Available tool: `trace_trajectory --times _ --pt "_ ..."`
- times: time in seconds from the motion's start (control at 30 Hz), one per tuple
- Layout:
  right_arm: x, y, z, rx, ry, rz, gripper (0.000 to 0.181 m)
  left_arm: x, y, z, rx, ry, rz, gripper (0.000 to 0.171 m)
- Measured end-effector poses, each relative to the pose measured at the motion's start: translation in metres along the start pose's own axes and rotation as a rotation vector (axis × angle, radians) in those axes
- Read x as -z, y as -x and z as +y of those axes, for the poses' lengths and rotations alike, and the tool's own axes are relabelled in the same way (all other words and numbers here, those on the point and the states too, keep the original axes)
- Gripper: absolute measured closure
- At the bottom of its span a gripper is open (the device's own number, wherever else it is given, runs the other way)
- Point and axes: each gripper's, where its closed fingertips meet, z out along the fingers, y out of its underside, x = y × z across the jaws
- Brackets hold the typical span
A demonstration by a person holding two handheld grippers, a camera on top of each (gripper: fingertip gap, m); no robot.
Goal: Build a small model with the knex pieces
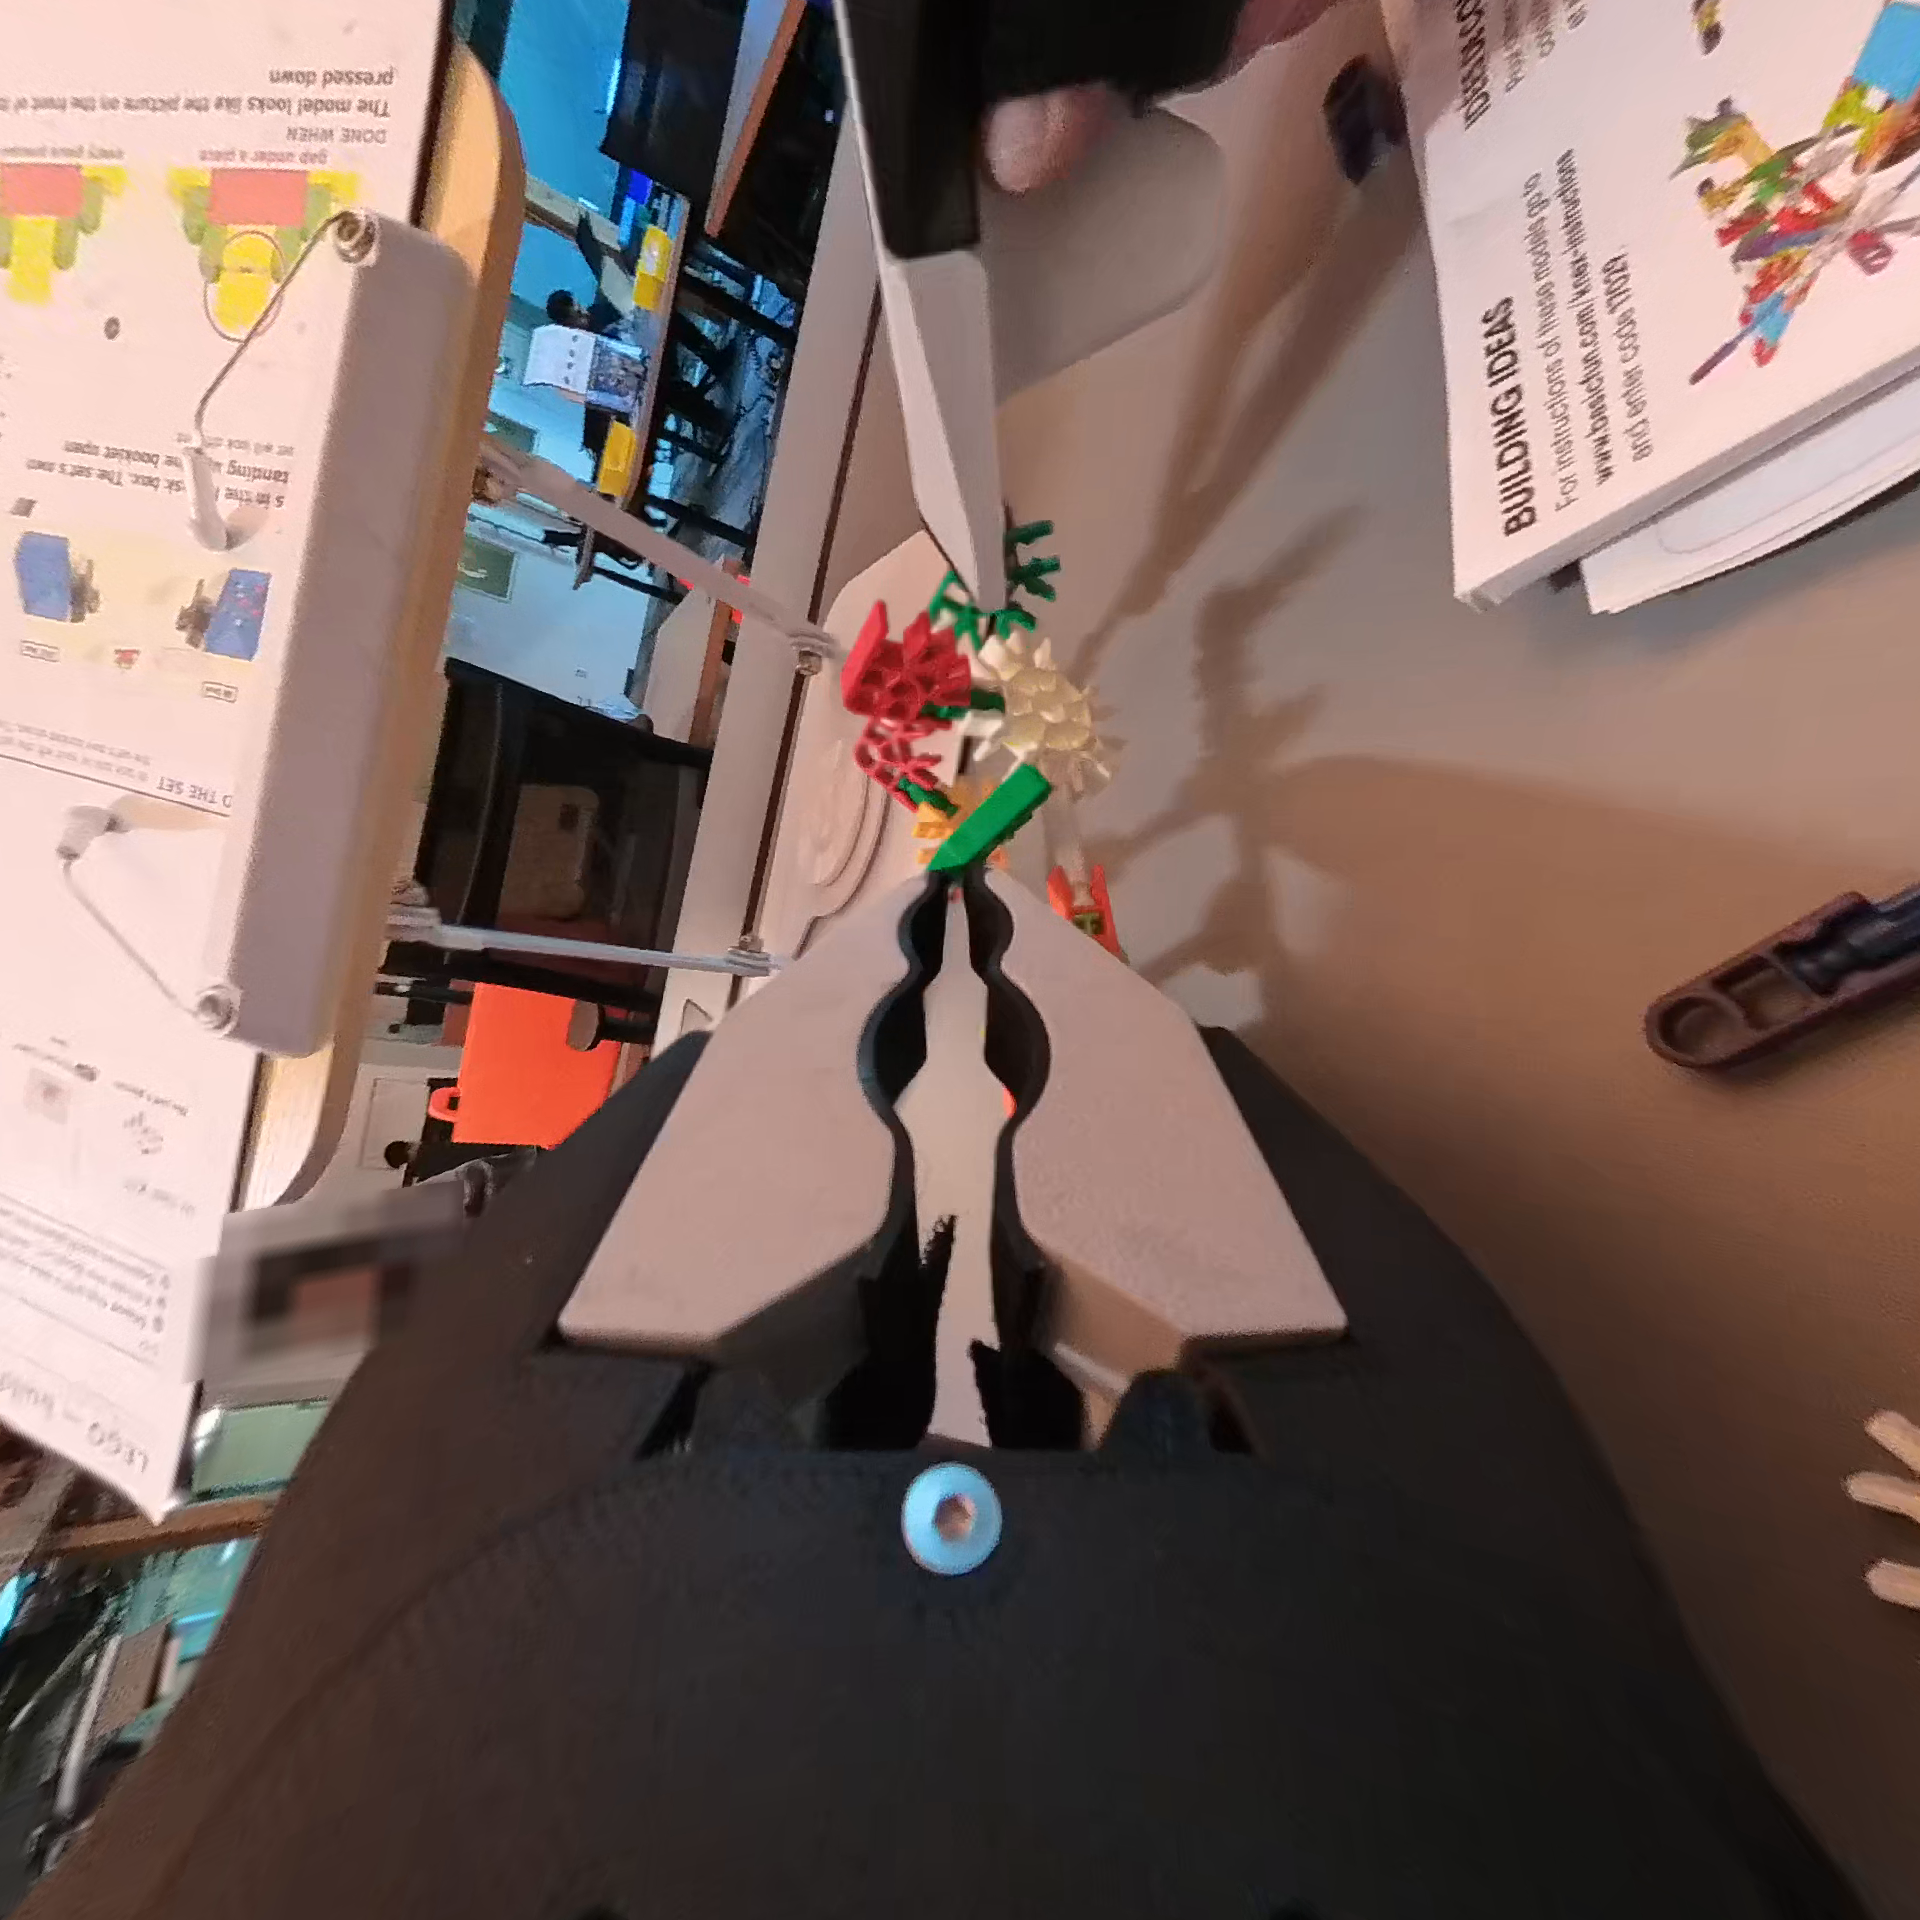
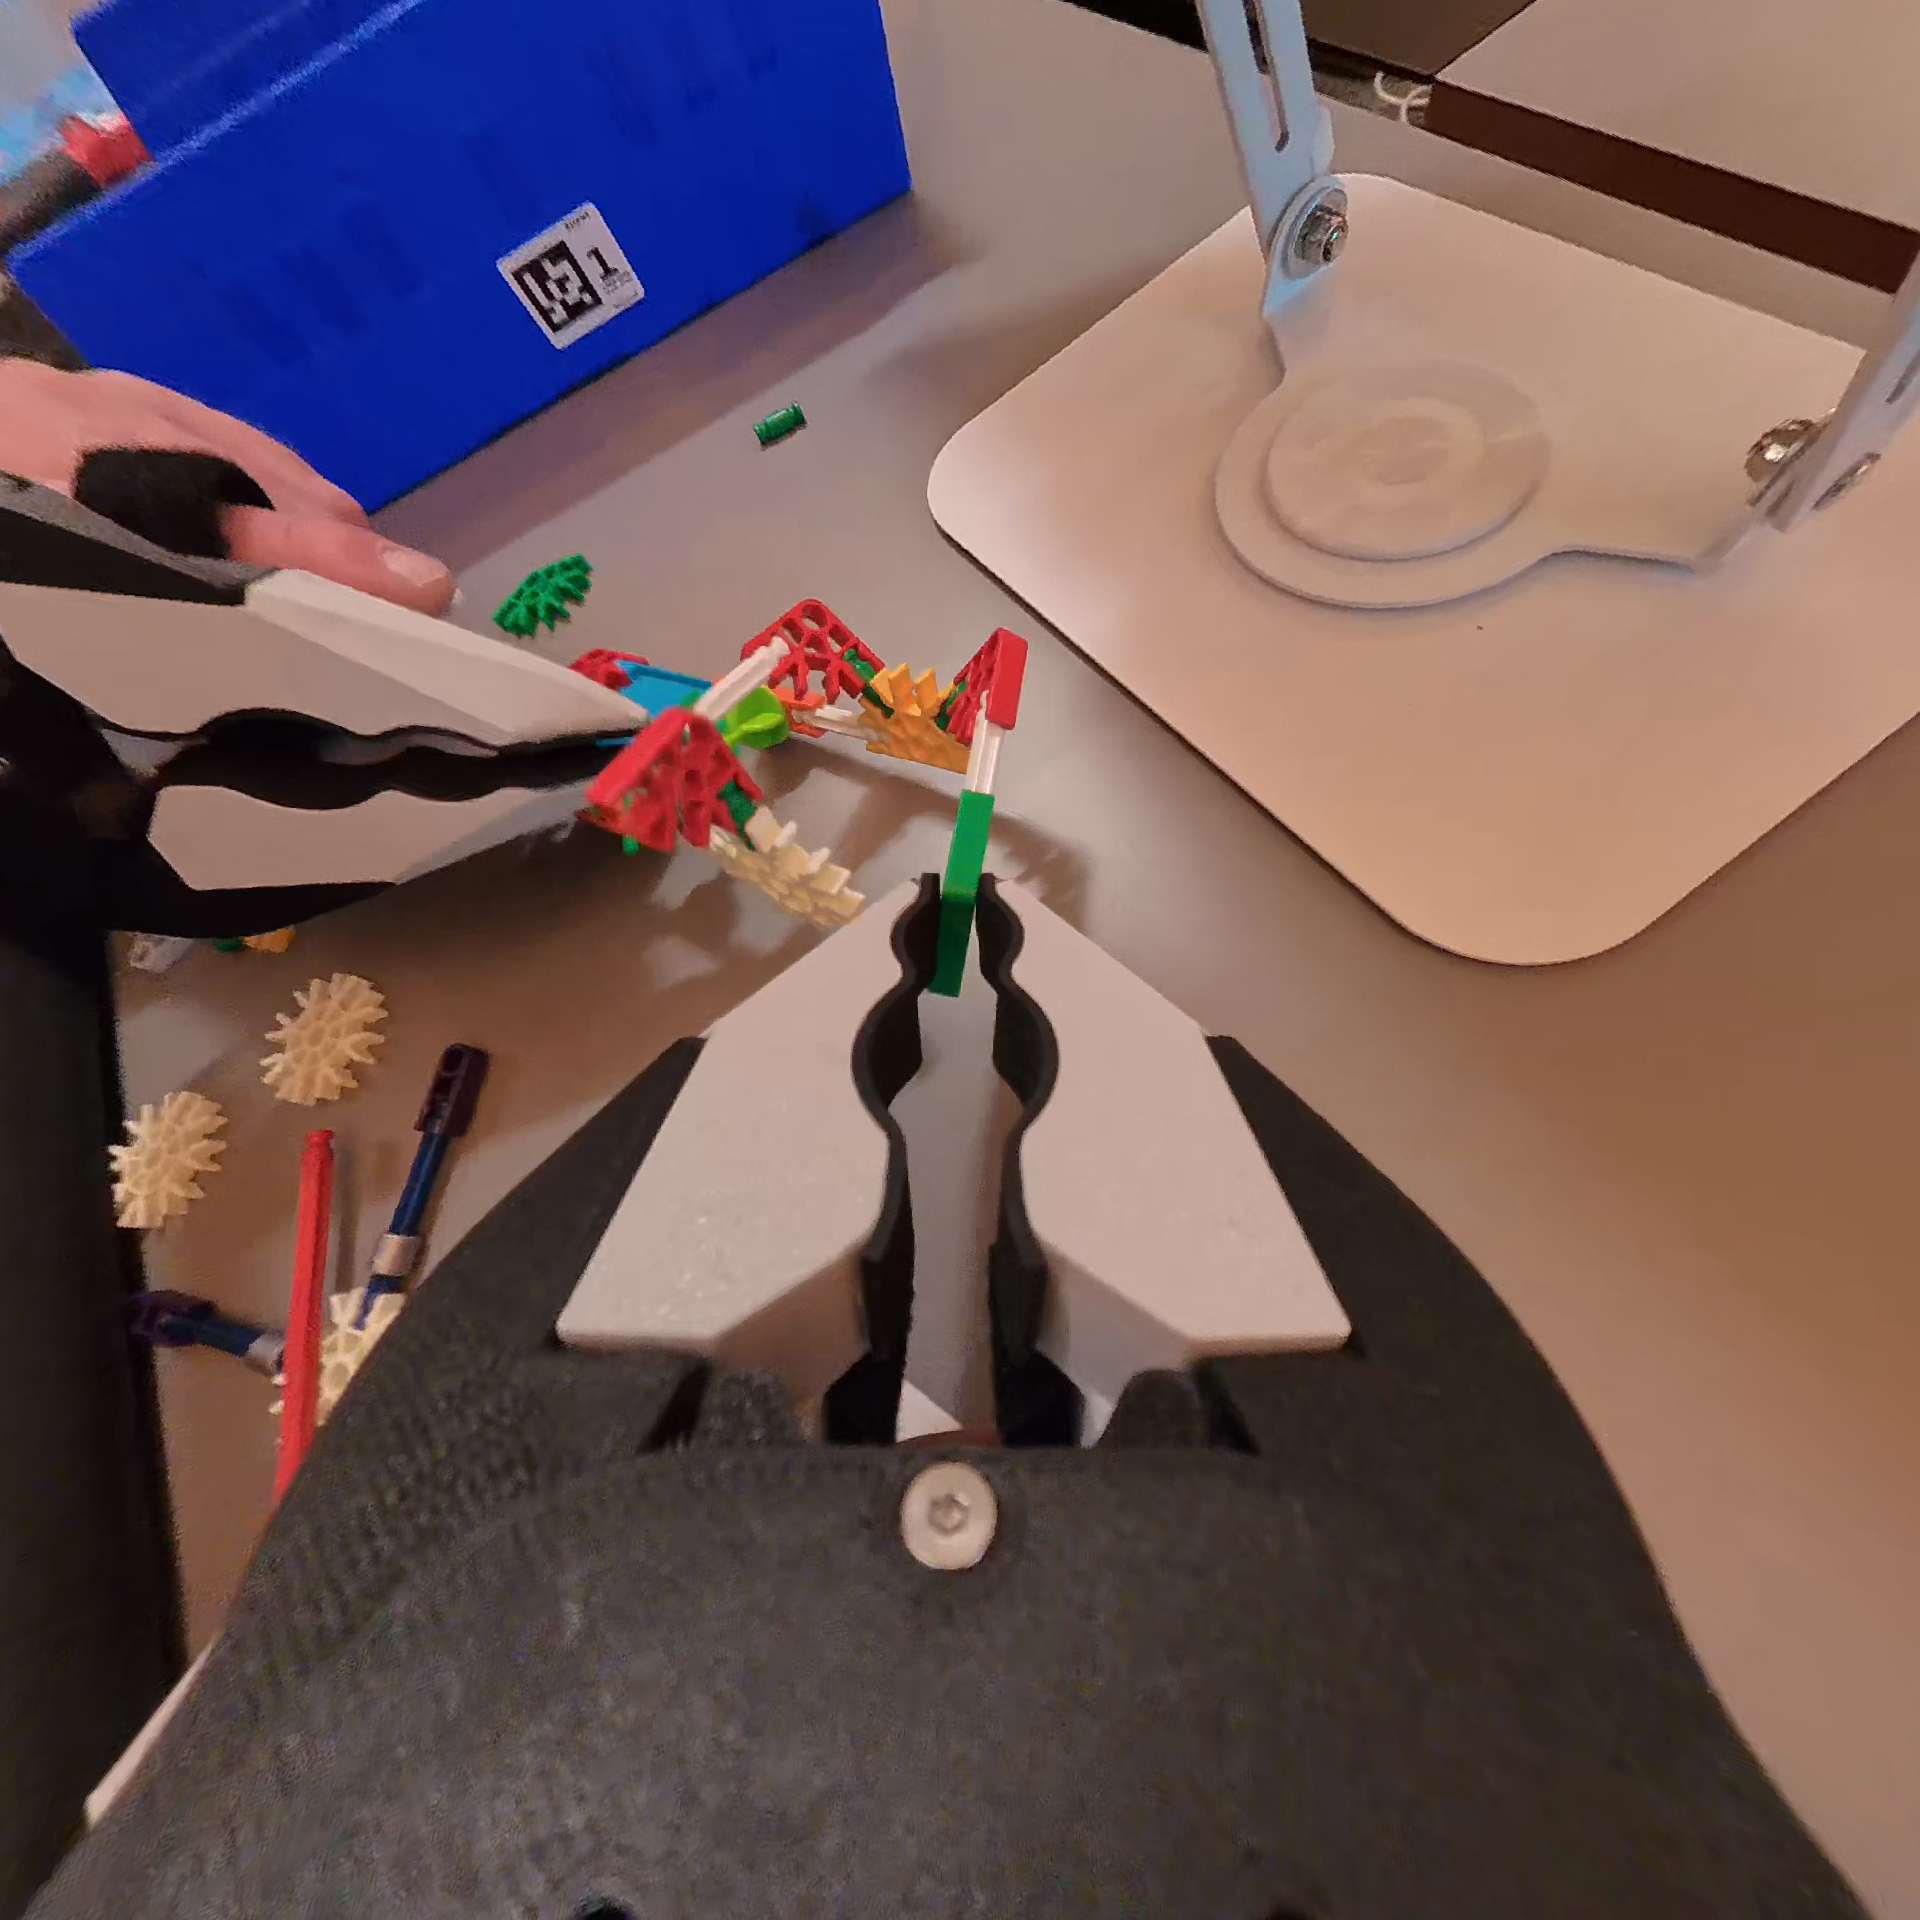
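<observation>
A small model of plastic rods and connectors (image 2: 831,717), red, cream, orange, green and blue, is held just above the tan table (image 2: 1351,1143) between both grippers. My right gripper (image 2: 956,888) is shut on a flat green connector (image 2: 966,862) at the model's near end. My left gripper (image 1: 951,883) is shut on the model's other end, with a green piece (image 1: 987,821) at its tips. In the right wrist view the left gripper (image 2: 613,732) comes in from the left, its tips on a blue and red part. In the left wrist view the right gripper (image 1: 982,592) reaches down onto the model (image 1: 966,707).
A blue bin (image 2: 416,208) stands behind the model. A white stand base (image 2: 1455,675) lies to the right. Loose cream connectors (image 2: 322,1039), a red rod (image 2: 307,1299), blue rods (image 2: 436,1143) and a green connector (image 2: 545,592) lie at left. Instruction booklets (image 1: 1662,312) and a purple piece (image 1: 1766,997) lie nearby.
</observation>
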Motion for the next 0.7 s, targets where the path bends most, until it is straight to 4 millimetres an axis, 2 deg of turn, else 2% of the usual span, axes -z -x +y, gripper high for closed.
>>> trace_trajectory --times 0.13,0.23,0.37,0.43,0.53,0.6,0.7 --pt "0.006 0.002 -0.009 -0.108 -0.062 -0.068 0.176 0.001 -0.002 0.002 0.017 0.003 0.017 0.171" --pt "0.008 0.011 -0.015 -0.193 -0.102 -0.155 0.177 -0.002 -0.01 0.006 0.0 0.018 0.038 0.171" --pt "0.0 0.009 -0.007 -0.15 -0.067 -0.114 0.178 -0.004 -0.02 0.006 0.002 0.009 0.089 0.169" --pt "0.0 0.006 -0.006 -0.131 -0.06 -0.105 0.178 0.001 -0.023 0.003 0.056 -0.022 0.158 0.164" --pt "0.003 0.008 -0.01 -0.083 -0.078 -0.103 0.178 0.01 -0.009 0.0 0.138 -0.079 0.196 0.157" --pt "0.004 0.01 -0.012 -0.038 -0.086 -0.1 0.178 0.013 0.012 -0.004 0.249 -0.123 0.184 0.156" --pt "0.005 0.014 -0.014 0.037 -0.089 -0.093 0.178 0.008 0.045 -0.004 0.424 -0.15 0.154 0.153"
